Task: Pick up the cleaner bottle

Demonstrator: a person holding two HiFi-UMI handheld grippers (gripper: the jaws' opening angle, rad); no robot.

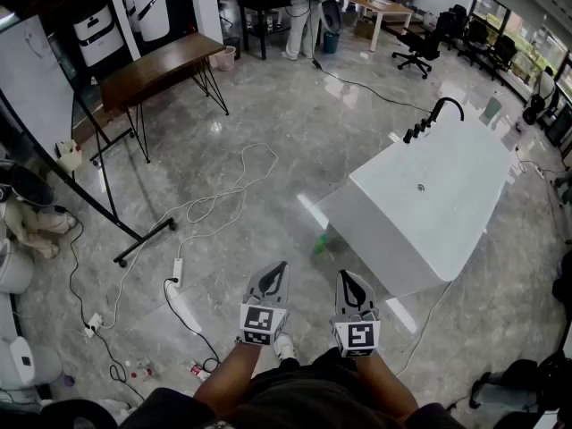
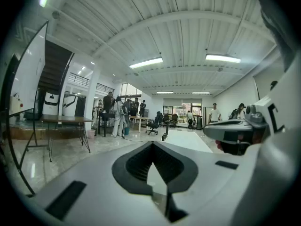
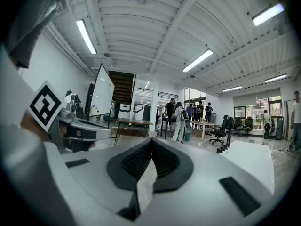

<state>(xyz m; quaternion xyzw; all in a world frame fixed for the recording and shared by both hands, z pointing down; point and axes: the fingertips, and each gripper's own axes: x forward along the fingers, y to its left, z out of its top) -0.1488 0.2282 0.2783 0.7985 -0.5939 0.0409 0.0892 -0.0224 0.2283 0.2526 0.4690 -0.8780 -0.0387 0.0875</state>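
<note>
Two pairs of jaws are clenched tip to tip with nothing between them. The left gripper [image 1: 281, 266] and right gripper [image 1: 344, 276] are held side by side above the glossy stone floor [image 1: 268, 105]. Ahead of both and well apart from them, the small green cleaner bottle [image 1: 320, 244] sits on the floor at the near corner of the white bathtub [image 1: 447, 213].

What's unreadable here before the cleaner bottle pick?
1. Green thing on the floor beside the bathtub: head view, too small and blurred to confirm a bottle.
2. That floor patch: gripper views, hidden behind the left hand-held gripper and right hand-held gripper.
3. Small items by the cables: head view, too small.
</note>
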